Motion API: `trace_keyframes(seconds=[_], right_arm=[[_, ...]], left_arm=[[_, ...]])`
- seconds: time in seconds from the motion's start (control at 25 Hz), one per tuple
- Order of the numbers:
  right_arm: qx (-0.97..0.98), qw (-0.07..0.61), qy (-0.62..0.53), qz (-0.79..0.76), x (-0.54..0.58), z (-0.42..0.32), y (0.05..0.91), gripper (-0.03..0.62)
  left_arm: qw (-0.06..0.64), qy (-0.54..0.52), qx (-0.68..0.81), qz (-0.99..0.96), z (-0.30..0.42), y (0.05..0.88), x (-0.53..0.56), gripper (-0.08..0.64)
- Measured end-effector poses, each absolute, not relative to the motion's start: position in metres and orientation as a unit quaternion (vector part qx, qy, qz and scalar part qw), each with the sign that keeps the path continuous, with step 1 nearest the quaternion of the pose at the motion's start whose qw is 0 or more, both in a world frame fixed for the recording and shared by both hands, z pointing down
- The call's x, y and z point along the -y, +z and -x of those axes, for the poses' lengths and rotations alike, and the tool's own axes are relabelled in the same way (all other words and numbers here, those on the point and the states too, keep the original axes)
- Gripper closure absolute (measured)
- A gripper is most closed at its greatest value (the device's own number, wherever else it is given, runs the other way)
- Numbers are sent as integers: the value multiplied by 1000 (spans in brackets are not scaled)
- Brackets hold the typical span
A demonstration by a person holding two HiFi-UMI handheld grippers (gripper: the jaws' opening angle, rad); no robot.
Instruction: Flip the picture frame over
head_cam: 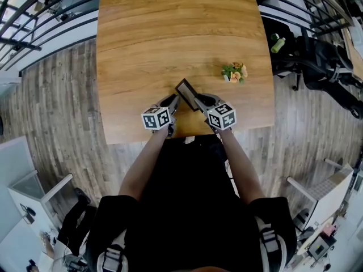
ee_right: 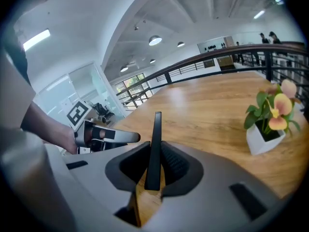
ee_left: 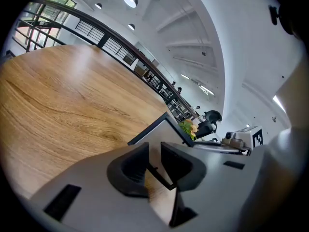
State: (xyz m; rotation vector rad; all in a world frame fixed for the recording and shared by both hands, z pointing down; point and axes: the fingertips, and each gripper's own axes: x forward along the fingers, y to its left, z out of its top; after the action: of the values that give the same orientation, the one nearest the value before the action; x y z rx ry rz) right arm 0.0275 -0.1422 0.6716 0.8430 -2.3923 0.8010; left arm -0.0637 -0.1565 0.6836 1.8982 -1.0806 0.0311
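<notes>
Black frame (head_cam: 185, 93) held tilted above the table's (head_cam: 170, 27) near edge.
Right gripper (head_cam: 199, 102) is clamped on the frame's rim; left gripper (head_cam: 172, 102), jaws nearly together, pinches its corner. Plant (head_cam: 235, 72) stands on the table, apart.

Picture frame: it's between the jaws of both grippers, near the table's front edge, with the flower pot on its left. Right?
Not quite: the flower pot sits to the right of the picture frame, as the head view shows. The rest holds: the frame is between the jaws of the left gripper and right gripper, near the table front edge.
</notes>
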Motion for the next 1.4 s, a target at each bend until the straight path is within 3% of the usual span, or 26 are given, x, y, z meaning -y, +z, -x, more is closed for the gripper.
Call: trace_keyframes(seconds=[0.16, 0.32, 0.48, 0.88, 1.4], right_arm=[[878, 272, 249, -305, 143, -25, 671, 514], [882, 280, 223, -306, 142, -20, 668, 514], [888, 294, 176, -305, 140, -15, 662, 514], [902, 296, 90, -302, 134, -3, 642, 514], [865, 391, -93, -302, 130, -4, 645, 514]], left_arm=[[469, -3, 426, -774, 55, 677, 158, 467], [475, -24, 421, -773, 47, 668, 165, 366], [501, -61, 416, -756, 41, 658, 173, 336], [524, -77, 424, -735, 33, 644, 185, 327], [604, -90, 436, -661, 29, 660, 191, 379]])
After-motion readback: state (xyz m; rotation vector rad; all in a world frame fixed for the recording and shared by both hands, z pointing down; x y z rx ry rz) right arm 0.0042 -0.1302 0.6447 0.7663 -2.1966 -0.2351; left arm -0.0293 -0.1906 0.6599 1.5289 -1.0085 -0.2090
